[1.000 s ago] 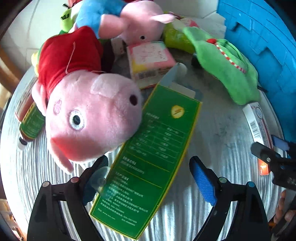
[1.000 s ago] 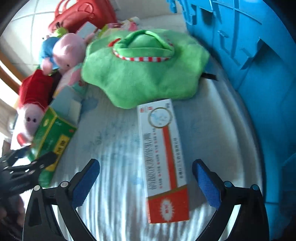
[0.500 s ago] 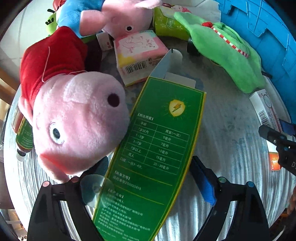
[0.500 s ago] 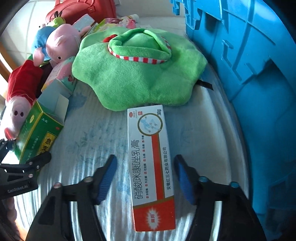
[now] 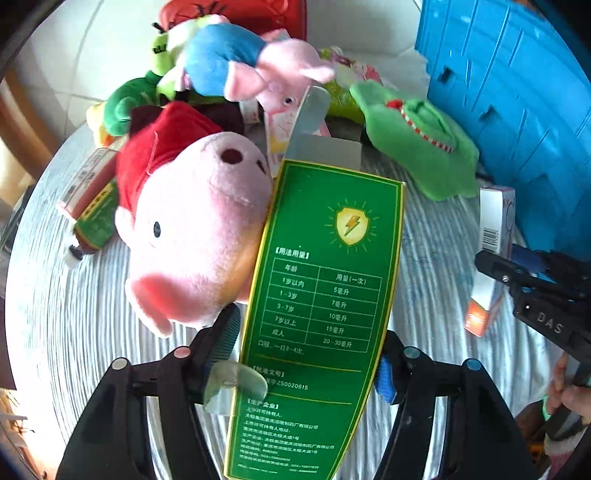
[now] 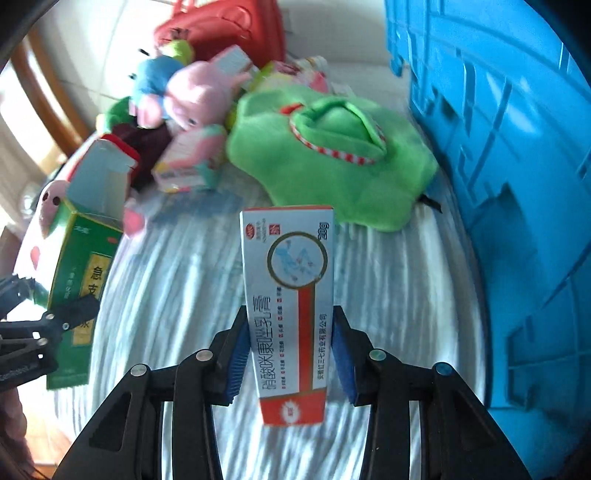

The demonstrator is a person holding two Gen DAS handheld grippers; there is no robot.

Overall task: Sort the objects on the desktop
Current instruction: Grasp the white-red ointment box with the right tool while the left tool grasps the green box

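My left gripper point(image 5: 306, 354) is shut on a tall green medicine box point(image 5: 321, 295) with its top flap open, lifted above the table; the box also shows in the right wrist view point(image 6: 81, 266). My right gripper point(image 6: 288, 350) is shut on a white and red ointment box point(image 6: 291, 306), held above the striped tablecloth; this box also shows at the right of the left wrist view point(image 5: 493, 254). A pink pig plush in red point(image 5: 192, 236) leans against the green box.
A blue plastic crate point(image 6: 517, 166) stands along the right side. A green plush point(image 6: 332, 158), a second pig plush in blue point(image 6: 184, 92), a pink packet point(image 6: 192, 158), a small bottle point(image 5: 92, 218) and a red bag point(image 6: 221, 33) crowd the back.
Both grippers closed from open onto their boxes. The left lifted the green box upright beside the pig plush; the right raised the ointment box off the cloth.
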